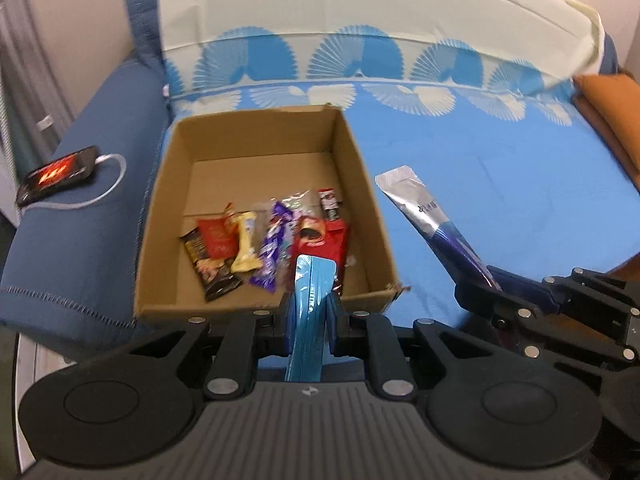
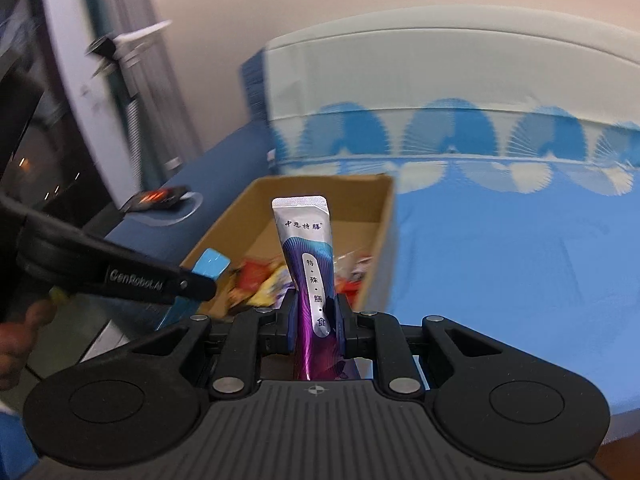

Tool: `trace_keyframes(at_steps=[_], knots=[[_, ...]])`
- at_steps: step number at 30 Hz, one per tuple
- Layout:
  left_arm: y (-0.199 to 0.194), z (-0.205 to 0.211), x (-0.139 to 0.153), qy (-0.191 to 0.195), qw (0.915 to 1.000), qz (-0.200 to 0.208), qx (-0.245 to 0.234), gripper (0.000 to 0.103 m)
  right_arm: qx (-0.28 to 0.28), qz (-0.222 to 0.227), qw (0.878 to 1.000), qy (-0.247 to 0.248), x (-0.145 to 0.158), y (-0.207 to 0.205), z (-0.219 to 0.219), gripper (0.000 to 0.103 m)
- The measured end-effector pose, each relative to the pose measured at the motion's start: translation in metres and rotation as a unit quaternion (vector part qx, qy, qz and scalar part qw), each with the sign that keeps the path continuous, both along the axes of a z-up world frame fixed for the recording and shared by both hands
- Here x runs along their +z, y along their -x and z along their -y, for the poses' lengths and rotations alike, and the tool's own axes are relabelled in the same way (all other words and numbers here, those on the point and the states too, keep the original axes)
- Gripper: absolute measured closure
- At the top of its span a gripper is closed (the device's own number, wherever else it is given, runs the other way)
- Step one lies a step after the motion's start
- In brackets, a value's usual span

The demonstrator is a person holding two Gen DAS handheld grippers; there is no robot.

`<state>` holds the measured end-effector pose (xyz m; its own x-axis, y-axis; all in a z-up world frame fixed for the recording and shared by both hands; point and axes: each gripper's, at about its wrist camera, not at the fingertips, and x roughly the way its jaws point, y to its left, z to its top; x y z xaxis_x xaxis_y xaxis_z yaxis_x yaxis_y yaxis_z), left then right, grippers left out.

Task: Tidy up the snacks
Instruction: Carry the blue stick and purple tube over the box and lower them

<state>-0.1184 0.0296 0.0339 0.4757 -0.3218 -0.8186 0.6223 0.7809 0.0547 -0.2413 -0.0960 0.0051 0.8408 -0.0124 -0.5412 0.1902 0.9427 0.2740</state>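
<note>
- Left wrist view: left gripper [image 1: 310, 308] clamped on a light blue sachet [image 1: 310, 300], poised over the near wall of the cardboard box [image 1: 256, 136]
- Right wrist view: right gripper [image 2: 316, 320] clamped on a silver and purple stick pack [image 2: 310, 276], standing upright between the pads, just short of the box's near edge
- Inside the box: a loose heap of snacks [image 1: 264, 244] toward the near side, far half of the floor bare
- Box resting on a blue patterned bed cover [image 1: 500, 168]; phone [image 1: 56, 176] with its cable well apart on the dark blue armrest
- Likely step: carrying both packets in for release
- Risk: opening too early, with the sachet above the rim, so it tips outward and lands on the cover
- Risk: both grippers close together at the same corner, so knocking each other or nudging the light box
- Risk: tall stick pack catching the wall and leaning out
</note>
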Motion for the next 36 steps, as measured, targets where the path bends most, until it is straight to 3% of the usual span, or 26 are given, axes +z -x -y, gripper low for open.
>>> trace_keyframes(at_steps=[13, 36], knots=[[0.007, -0.035, -0.003, 0.029, 0.9995, 0.004, 0.013, 0.086, 0.028, -0.011, 0.998, 0.059, 0.019, -0.002, -0.045, 0.083], [-0.027, -0.033, -0.015, 0.024, 0.9990, -0.016, 0.033, 0.086, 0.040, -0.053, 0.996, 0.053, 0.003, -0.026, -0.043, 0.083]])
